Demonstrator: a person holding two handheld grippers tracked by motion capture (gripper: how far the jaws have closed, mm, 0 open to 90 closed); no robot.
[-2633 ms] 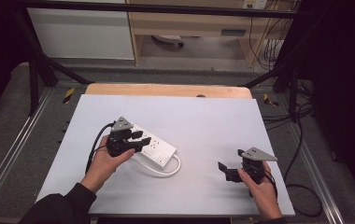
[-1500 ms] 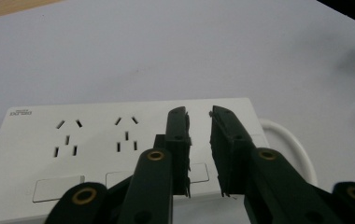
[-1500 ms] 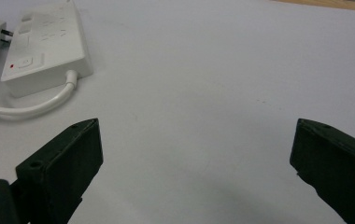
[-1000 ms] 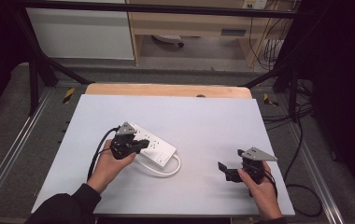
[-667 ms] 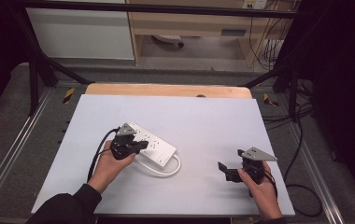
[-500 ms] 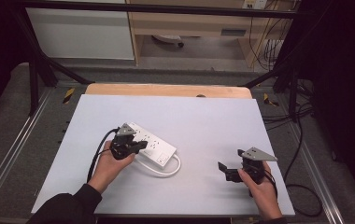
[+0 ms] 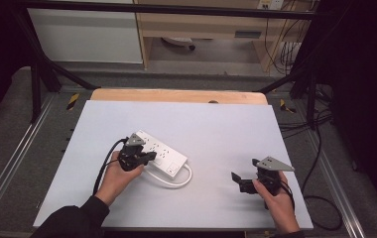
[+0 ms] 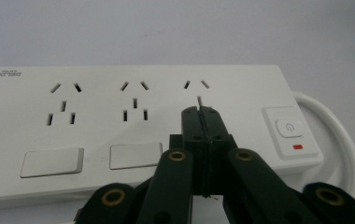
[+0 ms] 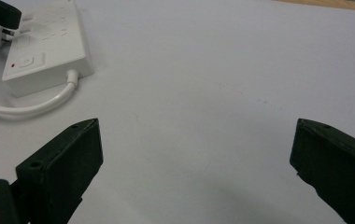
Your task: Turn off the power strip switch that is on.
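Left claw (image 8: 202,122) clenched over white power strip (image 8: 133,116), right claw (image 9: 194,163) released, well apart from it

One white power strip (image 7: 160,153), its one cord (image 7: 177,179), and two grippers

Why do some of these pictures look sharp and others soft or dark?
High view: evenly lit table, dark surroundings. Left gripper view: power strip crisp, the shut left gripper sharp at its tip. Right gripper view: the open right gripper looms blurred, strip soft.
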